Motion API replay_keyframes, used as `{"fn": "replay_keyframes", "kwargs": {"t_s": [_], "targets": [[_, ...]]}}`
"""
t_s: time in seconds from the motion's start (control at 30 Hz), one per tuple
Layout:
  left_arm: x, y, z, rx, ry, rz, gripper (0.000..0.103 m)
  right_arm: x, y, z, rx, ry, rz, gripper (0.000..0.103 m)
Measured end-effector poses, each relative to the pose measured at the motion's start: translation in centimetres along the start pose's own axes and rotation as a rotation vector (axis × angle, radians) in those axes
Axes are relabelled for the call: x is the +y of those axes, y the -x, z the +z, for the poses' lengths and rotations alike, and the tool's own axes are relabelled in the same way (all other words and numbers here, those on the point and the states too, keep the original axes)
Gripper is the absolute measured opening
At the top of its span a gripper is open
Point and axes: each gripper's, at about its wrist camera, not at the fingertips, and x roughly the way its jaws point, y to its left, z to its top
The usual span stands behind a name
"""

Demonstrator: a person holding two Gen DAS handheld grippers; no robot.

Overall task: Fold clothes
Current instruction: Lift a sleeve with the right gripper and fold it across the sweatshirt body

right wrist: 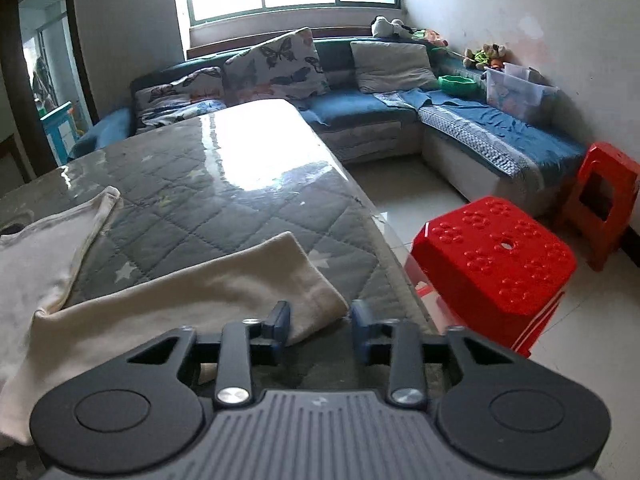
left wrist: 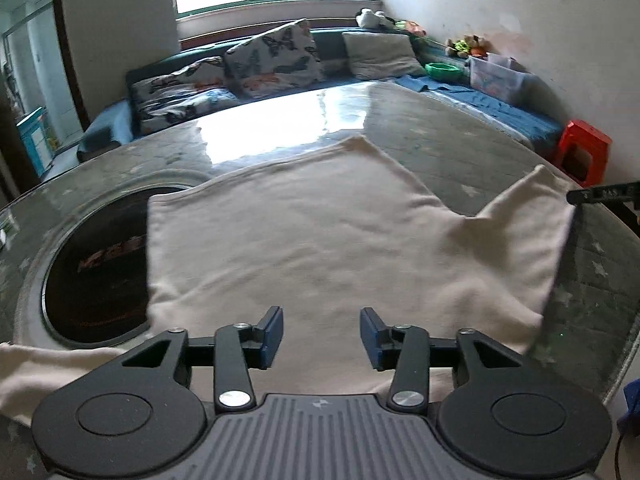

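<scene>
A cream long-sleeved garment [left wrist: 304,232] lies spread flat on the glass-topped table [left wrist: 420,128]. My left gripper [left wrist: 322,334] is open and empty, hovering over the near part of the garment's body. One sleeve [right wrist: 192,300] stretches right toward the table edge. My right gripper [right wrist: 320,326] is open, just above the sleeve's cuff end [right wrist: 320,304], with nothing between its fingers. The tip of the right gripper [left wrist: 600,194] shows at the right edge of the left wrist view.
The table has a quilted grey cover [right wrist: 224,208] under glass and a dark round inset [left wrist: 96,268] at left. A red stool [right wrist: 496,256] stands beside the table's right edge, another [right wrist: 604,200] by the wall. A blue sofa [right wrist: 400,112] with cushions lies behind.
</scene>
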Motion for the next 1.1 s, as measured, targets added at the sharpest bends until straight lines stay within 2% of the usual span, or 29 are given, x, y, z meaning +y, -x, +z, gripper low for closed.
{"fn": "replay_keyframes", "kwargs": {"t_s": [0.1, 0.17, 0.63, 0.77, 0.9, 1.1], "targets": [[-1.0, -0.4, 0.0, 0.006, -0.02, -0.016, 0.049, -0.1, 0.4, 0.2, -0.017, -0.019, 0.004, 0.006], [-1.7, -0.6, 0.0, 0.011, -0.03, -0.031, 0.053, -0.2, 1.1, 0.4, -0.041, -0.036, 0.011, 0.005], [-5.2, -2.0, 0.2, 0.008, -0.085, -0.122, 0.06, 2.3, 8.2, 3.3, -0.199, 0.001, 0.132, 0.004], [-5.4, -2.2, -0.1, 0.007, -0.088, -0.129, 0.061, 4.2, 10.5, 4.0, -0.245, 0.037, 0.191, 0.004], [-4.8, -1.6, -0.3, -0.003, -0.073, -0.138, 0.061, 7.7, 13.1, 5.3, -0.293, 0.107, 0.286, 0.004], [-1.5, 0.9, -1.5, -0.039, -0.014, -0.098, 0.066, 14.3, 15.1, 6.3, -0.307, 0.226, 0.44, 0.004]]}}
